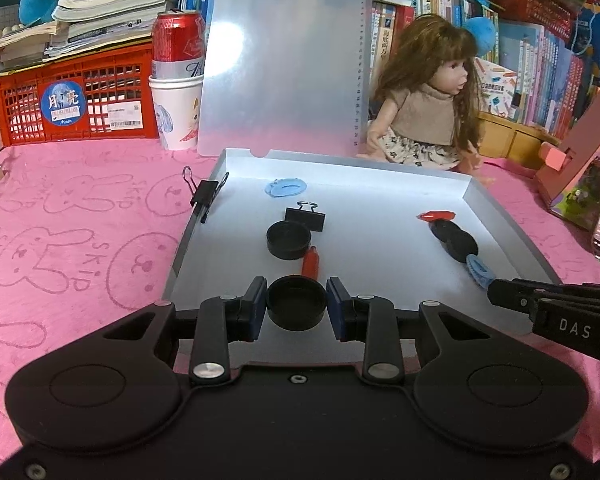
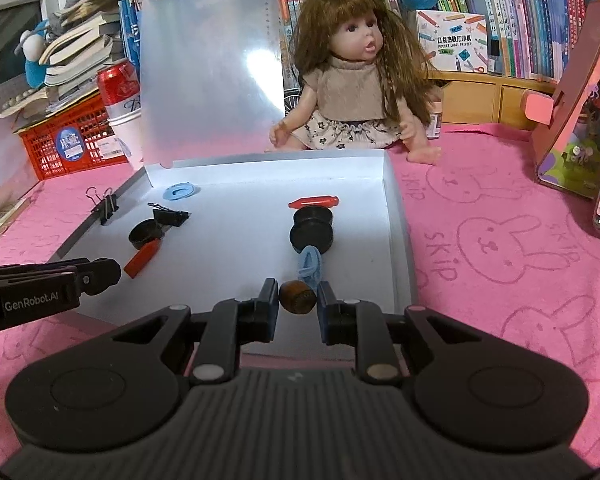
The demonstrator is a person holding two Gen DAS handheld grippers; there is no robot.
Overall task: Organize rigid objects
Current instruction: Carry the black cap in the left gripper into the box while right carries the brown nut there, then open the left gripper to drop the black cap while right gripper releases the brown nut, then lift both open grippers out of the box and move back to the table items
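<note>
Now: four black caps, two red pieces, two blue clips, two binder clips. Left tool [image 1: 297, 305] grips black cap [image 1: 296, 300]; right tool [image 2: 298, 298] pinches brown nut [image 2: 297, 297].

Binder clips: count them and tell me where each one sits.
2. One binder clip is clamped on the left wall of the tray. The other binder clip lies inside the tray, behind a black cap. Others may be hidden behind the grippers.
</note>
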